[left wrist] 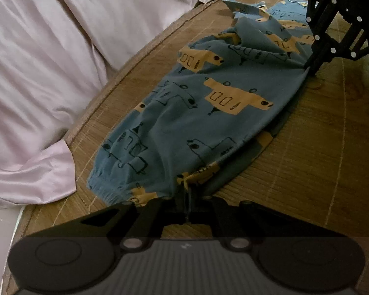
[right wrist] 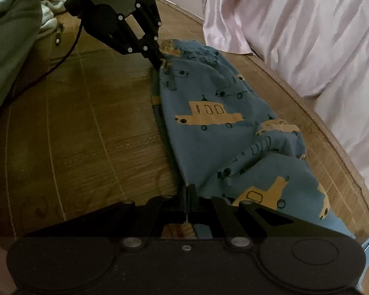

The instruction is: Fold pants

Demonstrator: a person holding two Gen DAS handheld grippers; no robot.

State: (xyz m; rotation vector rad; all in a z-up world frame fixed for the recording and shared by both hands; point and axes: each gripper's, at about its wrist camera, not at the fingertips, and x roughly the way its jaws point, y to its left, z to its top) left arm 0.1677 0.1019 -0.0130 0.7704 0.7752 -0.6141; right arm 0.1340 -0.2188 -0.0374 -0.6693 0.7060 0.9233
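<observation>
Pants (left wrist: 199, 113) lying on the mat (left wrist: 307, 159), just beside the pink sheet (left wrist: 61, 61), one leg laid over the other, blue with yellow cars. Left gripper (left wrist: 187, 191) pinched shut on the cuff end, both layers bunched between the jaws; seen from the other camera as left gripper (right wrist: 161, 62) at the far tip of the cloth. Right gripper (right wrist: 187, 191) clamped on the same long edge nearer the waist; from the left camera, right gripper (left wrist: 307, 68) biting the fabric rim.

Probably mid-fold, with the upper leg being aligned over the lower. To do it well:

- Keep both pinches firm and level, so the edge between them stays taut and straight.
- Match the upper edge to the darker under-layer peeking out along the mat side.
- Smooth the ridge of wrinkles (right wrist: 258, 147) near the seat before setting down, else a lumpy fold.
- Lower both ends together; release only once flat.
</observation>
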